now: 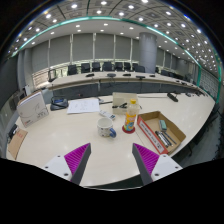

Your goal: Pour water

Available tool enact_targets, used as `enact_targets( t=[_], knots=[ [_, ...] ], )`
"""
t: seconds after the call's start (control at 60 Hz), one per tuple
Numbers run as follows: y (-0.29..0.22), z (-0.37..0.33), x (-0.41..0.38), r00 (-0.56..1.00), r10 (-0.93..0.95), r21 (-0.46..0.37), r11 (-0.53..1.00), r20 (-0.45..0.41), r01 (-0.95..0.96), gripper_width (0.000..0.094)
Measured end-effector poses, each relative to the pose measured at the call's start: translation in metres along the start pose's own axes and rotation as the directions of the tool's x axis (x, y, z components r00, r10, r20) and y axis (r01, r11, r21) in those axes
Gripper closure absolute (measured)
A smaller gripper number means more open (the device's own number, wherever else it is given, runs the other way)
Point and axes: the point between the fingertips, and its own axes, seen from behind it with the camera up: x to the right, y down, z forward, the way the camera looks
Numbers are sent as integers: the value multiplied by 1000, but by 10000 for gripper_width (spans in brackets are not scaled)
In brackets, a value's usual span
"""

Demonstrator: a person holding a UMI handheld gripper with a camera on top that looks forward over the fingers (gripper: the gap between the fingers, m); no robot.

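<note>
Gaping jaws before bottle (131, 116)

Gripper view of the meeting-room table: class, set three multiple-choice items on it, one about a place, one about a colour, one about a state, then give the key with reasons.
1. Where is the orange bottle?
A. Between the claw's fingers
B. On the table beyond the fingers, beside the clear cup
C. Inside the cardboard box

2. What colour are the claw's finger pads?
A. Green
B. Yellow
C. Magenta

3. What state is the claw in?
A. Open, holding nothing
B. Shut on the bottle
C. Shut on the cup

Key: 1 B, the bottle stands upright on the table next to the clear cup, left of the cardboard box. 2 C, both inner faces show magenta. 3 A, the fingers stand wide apart with only bare table between them.
</note>
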Motion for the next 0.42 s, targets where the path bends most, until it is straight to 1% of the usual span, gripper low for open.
enact_targets(
  t=[0.217, 0.35, 0.417],
  knots=[
    [11, -50, -19, 999, -40, 14, 999, -8, 41, 79],
    [14, -60, -18, 1000, -18, 16, 1000, -8, 18, 78],
    [19, -61, -17, 1000, -17, 1, 1000, -7, 17, 79]
  ],
)
